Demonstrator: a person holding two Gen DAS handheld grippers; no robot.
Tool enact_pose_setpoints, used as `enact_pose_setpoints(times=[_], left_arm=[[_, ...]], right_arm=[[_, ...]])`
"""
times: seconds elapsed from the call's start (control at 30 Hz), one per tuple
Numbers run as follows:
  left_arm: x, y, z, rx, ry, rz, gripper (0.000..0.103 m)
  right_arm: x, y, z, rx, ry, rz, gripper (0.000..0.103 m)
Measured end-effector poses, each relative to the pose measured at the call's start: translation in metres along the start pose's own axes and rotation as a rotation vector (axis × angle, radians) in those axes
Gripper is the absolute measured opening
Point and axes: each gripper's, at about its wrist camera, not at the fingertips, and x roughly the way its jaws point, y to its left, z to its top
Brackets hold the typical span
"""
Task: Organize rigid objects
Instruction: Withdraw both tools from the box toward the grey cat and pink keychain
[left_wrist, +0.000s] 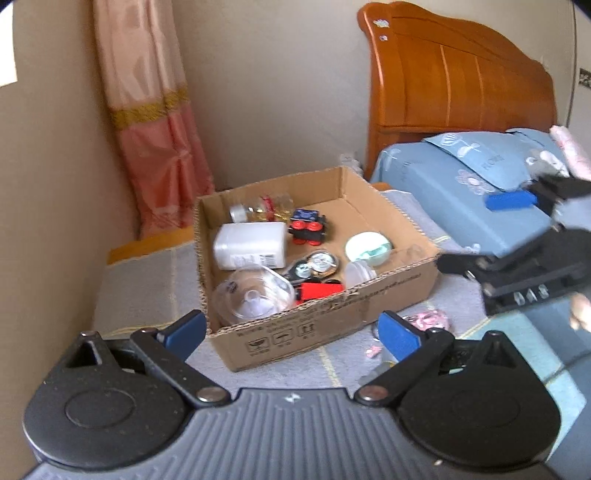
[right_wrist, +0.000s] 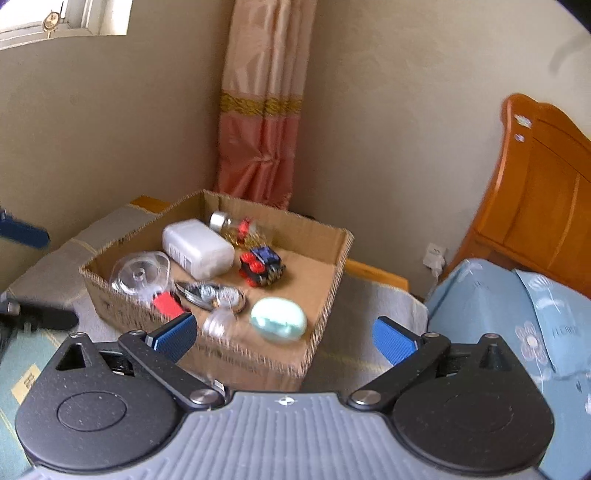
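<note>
Left hand-held gripper (left_wrist: 291, 334) wide, empty; right hand-held gripper (right_wrist: 284, 338) wide, empty too. Ahead, the cardboard box (left_wrist: 332, 317) holds a white bottle (left_wrist: 251, 245) lying sideways, label print too blurred to read, beside a toy car (left_wrist: 306, 227).

Rough corrugated cardboard box (left_wrist: 332, 317), glossy wooden headboard (left_wrist: 454, 74), smooth white plastic bottle (left_wrist: 251, 245).

Grey mat (left_wrist: 147, 284) under cardboard box (left_wrist: 332, 325), pink trinket (left_wrist: 430, 319) beside.
</note>
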Motion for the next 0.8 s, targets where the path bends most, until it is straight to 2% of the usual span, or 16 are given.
enact_pose_setpoints(times=[0.17,0.37,0.5,0.73,0.8], left_arm=[[0.001,0.0,-0.015,-0.045,0.018,0.004,0.099],[0.004,0.006,-0.028,-0.179,0.017,0.039,0.099],[0.008,0.009,-0.037,-0.247,0.032,0.016,0.099],[0.013,0.009,-0.049,-0.258,0.052,0.017,0.099],[0.014,0.009,-0.05,-0.258,0.054,0.015,0.099]], right_arm=[[-0.005,0.003,-0.033,0.02,0.034,-0.024,0.103],[0.007,0.004,-0.066,0.06,0.101,-0.088,0.103],[0.018,0.006,-0.079,0.078,0.119,-0.09,0.103],[0.038,0.021,-0.088,0.085,0.154,-0.099,0.103],[0.038,0.024,-0.088,0.115,0.157,-0.076,0.103]])
